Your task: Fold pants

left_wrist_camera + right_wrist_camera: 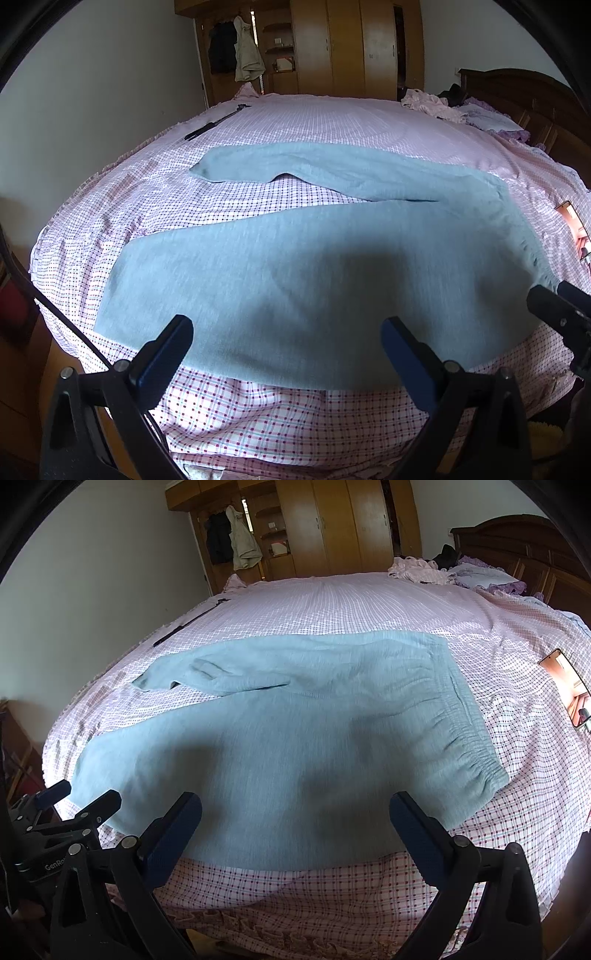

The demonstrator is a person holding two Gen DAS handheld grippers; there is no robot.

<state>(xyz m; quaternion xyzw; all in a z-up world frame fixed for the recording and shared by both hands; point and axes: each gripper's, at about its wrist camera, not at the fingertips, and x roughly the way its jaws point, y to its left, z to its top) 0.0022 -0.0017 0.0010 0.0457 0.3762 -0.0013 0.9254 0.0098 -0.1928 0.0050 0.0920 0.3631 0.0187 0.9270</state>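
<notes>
Light blue-grey pants lie spread flat on a bed, legs pointing left and apart, the elastic waistband at the right. In the right wrist view the pants fill the middle. My left gripper is open and empty, hovering over the near leg's front edge. My right gripper is open and empty, over the near edge by the hip. The left gripper also shows at the left edge of the right wrist view; the right gripper shows at the right edge of the left wrist view.
The bed has a pink checked sheet. A phone lies on the sheet right of the waistband. A black rod lies at the far left. Crumpled clothes sit by the dark wooden headboard. A wardrobe stands behind.
</notes>
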